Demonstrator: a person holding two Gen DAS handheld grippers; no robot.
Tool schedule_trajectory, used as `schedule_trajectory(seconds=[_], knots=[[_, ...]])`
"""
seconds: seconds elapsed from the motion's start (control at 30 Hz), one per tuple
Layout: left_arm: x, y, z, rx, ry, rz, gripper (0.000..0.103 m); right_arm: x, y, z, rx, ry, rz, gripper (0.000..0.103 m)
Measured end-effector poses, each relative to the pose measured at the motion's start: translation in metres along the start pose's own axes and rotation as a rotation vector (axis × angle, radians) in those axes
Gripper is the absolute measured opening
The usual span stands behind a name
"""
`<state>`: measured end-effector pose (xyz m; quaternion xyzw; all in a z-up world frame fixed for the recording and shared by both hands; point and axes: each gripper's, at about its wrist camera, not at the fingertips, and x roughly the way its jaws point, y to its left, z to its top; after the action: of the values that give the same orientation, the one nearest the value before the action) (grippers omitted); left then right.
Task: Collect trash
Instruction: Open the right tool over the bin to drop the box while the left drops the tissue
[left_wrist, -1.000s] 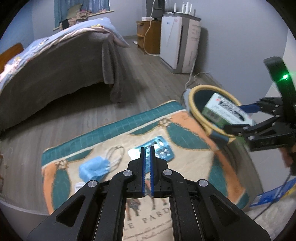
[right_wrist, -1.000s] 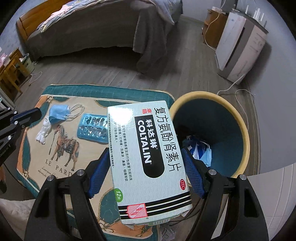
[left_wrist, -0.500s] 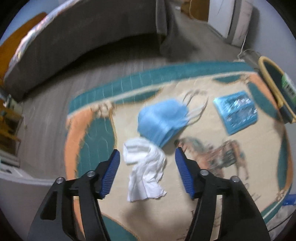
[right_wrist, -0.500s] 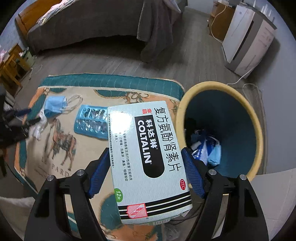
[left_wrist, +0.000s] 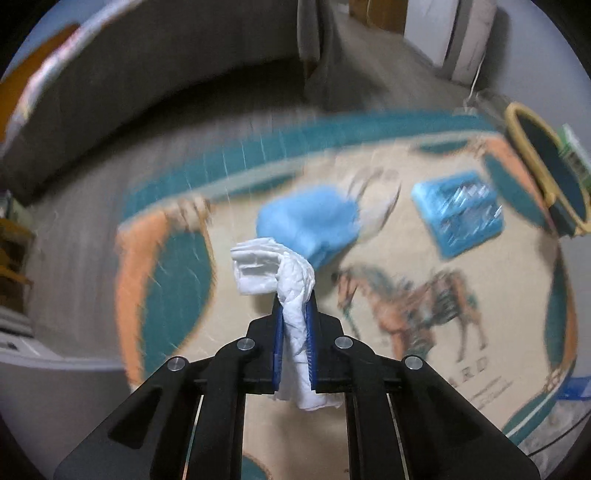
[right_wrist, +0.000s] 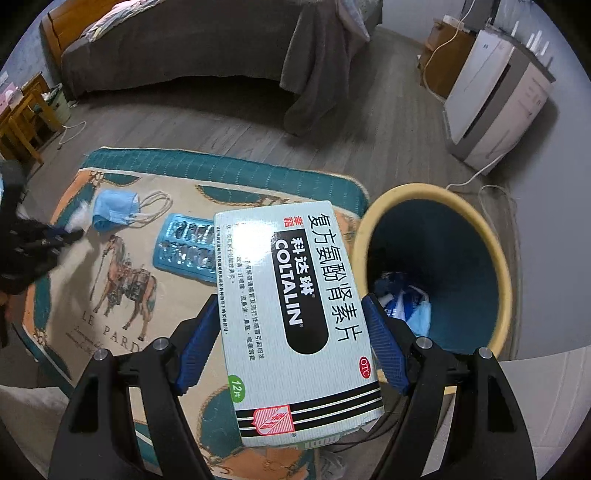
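Note:
My left gripper (left_wrist: 294, 306) is closing on a crumpled white tissue (left_wrist: 266, 266), and its blue pads pinch the tissue's lower part just above the horse-print rug (left_wrist: 388, 387). Beyond it on the rug lie a blue face mask (left_wrist: 310, 221) and a blue blister pack (left_wrist: 458, 218). My right gripper (right_wrist: 290, 310) is shut on a white-green medicine box (right_wrist: 295, 258), held beside the yellow-rimmed bin (right_wrist: 424, 190) and left of its mouth. The right wrist view also shows the mask (right_wrist: 114, 206), the blister pack (right_wrist: 184, 247) and the left gripper (right_wrist: 70, 234) at the rug's left edge.
The bin holds blue and white trash (right_wrist: 406, 302) at its bottom. A bed with a grey cover (right_wrist: 184, 48) stands beyond the rug. A white appliance (right_wrist: 498, 103) and its cable (right_wrist: 480, 177) sit at the wall to the right. Wooden furniture (right_wrist: 22, 118) is at the far left.
The left gripper swung left and down over the rug, opened around the white tissue, then closed on it. The right gripper kept the medicine box nearly still by the bin.

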<state>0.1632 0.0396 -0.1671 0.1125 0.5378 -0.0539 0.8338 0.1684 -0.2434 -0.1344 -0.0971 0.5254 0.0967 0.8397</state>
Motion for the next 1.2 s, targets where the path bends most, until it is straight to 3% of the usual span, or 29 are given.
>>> schedule_trajectory(seconds=[0.1,0.23,0.4,0.6,0.97,1.2], knots=[[-0.04,-0.019,0.008,0.056,-0.122,0.016,0.011,-0.008,-0.002,-0.001,0.007,-0.015,-0.007,0.075],[-0.084,-0.053,0.021,0.072,-0.247,-0.064,0.011,-0.018,-0.006,-0.003,0.009,-0.046,-0.001,0.075],[-0.116,-0.109,0.035,0.131,-0.332,-0.141,0.012,-0.022,-0.031,-0.01,0.022,-0.06,-0.032,0.075],[-0.115,-0.153,0.038,0.198,-0.325,-0.174,0.012,-0.02,-0.08,-0.02,0.143,-0.059,-0.044,0.075],[-0.079,-0.213,0.071,0.262,-0.274,-0.23,0.012,-0.013,-0.153,-0.035,0.361,-0.064,-0.164,0.075],[-0.058,-0.252,0.084,0.321,-0.246,-0.266,0.012,0.002,-0.18,-0.044,0.439,-0.073,-0.136,0.075]])
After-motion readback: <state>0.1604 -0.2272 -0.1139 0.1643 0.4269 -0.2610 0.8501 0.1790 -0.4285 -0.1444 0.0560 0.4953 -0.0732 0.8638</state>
